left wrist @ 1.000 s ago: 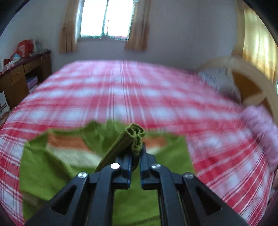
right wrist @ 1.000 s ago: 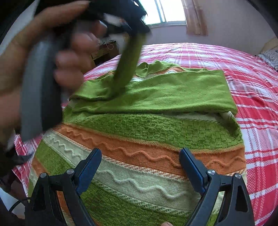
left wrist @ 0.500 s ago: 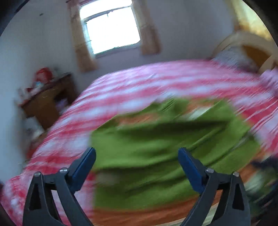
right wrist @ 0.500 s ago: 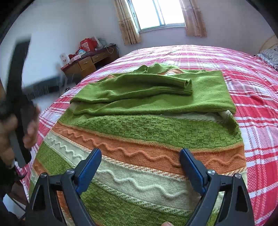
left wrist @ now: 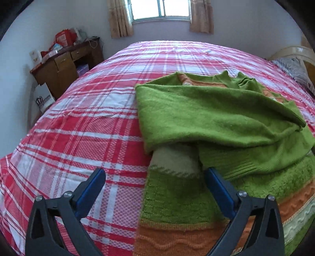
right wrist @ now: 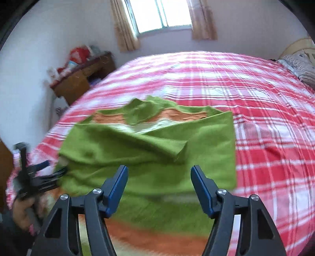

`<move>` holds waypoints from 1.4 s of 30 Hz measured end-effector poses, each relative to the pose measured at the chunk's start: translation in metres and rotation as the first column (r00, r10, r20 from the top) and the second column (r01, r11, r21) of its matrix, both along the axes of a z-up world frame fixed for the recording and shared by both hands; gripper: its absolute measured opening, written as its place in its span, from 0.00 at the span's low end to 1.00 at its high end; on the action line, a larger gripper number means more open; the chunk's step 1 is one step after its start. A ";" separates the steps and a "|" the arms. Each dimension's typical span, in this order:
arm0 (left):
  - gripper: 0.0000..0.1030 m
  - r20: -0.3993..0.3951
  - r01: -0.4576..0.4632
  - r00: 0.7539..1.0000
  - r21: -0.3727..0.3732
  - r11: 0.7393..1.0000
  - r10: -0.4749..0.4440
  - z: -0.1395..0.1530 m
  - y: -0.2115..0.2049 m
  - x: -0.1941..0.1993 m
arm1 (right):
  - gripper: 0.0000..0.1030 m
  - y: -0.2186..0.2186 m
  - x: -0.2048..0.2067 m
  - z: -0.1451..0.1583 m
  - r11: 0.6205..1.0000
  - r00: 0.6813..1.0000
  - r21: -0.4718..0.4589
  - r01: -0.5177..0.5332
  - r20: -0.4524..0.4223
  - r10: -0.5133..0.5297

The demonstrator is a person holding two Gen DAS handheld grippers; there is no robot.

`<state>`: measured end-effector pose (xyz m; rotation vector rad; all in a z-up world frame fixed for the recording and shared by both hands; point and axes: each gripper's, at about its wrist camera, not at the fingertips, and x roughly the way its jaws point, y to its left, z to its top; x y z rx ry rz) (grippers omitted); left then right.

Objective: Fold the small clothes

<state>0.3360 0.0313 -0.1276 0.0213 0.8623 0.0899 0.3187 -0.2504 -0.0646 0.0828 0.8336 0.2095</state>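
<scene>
Two grippers, jaws spread | left gripper (left wrist: 153,189) at sweater (left wrist: 216,118) edge | right gripper (right wrist: 159,187) above sweater | sweater on bed (left wrist: 88,122)

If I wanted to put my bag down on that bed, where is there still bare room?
The checked bedspread lies bare between the sweater and the desk, and beyond the sweater's collar toward the window. More lies bare between the sweater and the pillow. It is crowded where both open tongs hang over the sweater.

Green sweater (left wrist: 216,118) with orange and cream wavy stripes, red-and-white plaid bedspread (left wrist: 88,128), blue-padded black tongs (right wrist: 159,187)
</scene>
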 end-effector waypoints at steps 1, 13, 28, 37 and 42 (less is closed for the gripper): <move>1.00 -0.002 0.000 1.000 -0.013 1.000 0.000 -0.001 0.001 0.000 | 0.65 0.002 0.011 -0.005 1.000 1.000 -0.028 -0.004 -0.008 0.004; 1.00 -0.001 -0.005 1.000 -0.041 0.999 0.005 -0.012 0.005 0.002 | 0.63 -0.045 0.082 -0.016 0.974 0.976 -0.074 0.215 -0.025 -0.218; 1.00 0.008 -0.009 1.000 -0.019 1.000 0.009 -0.013 0.002 0.002 | 0.03 0.010 0.046 -0.030 1.000 0.997 0.001 -0.015 -0.073 0.015; 1.00 0.009 -0.009 1.000 -0.015 1.000 0.009 -0.014 0.002 0.001 | 0.03 -0.005 0.031 0.003 1.000 0.999 0.010 -0.015 0.031 0.014; 1.00 0.009 -0.008 1.000 -0.016 1.000 0.009 -0.014 0.002 0.001 | 0.02 -0.019 0.025 -0.002 1.000 1.000 0.008 0.007 0.023 -0.008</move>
